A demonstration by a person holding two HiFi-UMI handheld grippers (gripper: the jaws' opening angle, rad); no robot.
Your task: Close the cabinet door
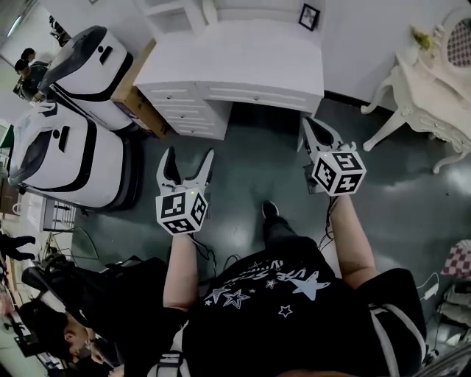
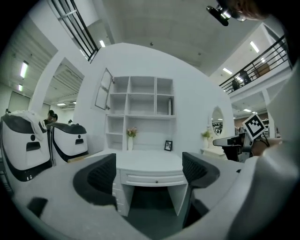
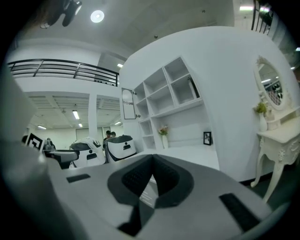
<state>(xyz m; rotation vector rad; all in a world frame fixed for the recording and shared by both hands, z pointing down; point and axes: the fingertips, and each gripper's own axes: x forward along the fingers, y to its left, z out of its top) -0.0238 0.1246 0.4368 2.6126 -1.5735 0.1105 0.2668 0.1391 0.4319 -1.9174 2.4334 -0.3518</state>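
A white shelf cabinet [image 2: 140, 110] stands on a white desk [image 1: 243, 66] ahead of me. Its glass-paned door [image 2: 103, 89] at the upper left hangs open, swung outward; the right gripper view shows the same door [image 3: 128, 103] to the left of the shelves. My left gripper [image 1: 190, 154] is held out over the floor short of the desk, jaws wide apart and empty, and its view frames the desk between them [image 2: 149, 171]. My right gripper [image 1: 313, 131] is near the desk's right front corner, its pads [image 3: 136, 178] pressed together with nothing between them.
Two large white machines [image 1: 66, 154] [image 1: 92, 66] and a cardboard box [image 1: 136, 103] stand to the left of the desk. An ornate white dressing table [image 1: 434, 96] stands at the right. A small picture frame [image 1: 309, 16] and a vase of flowers [image 2: 131, 136] sit on the desk. Dark floor lies between me and the desk.
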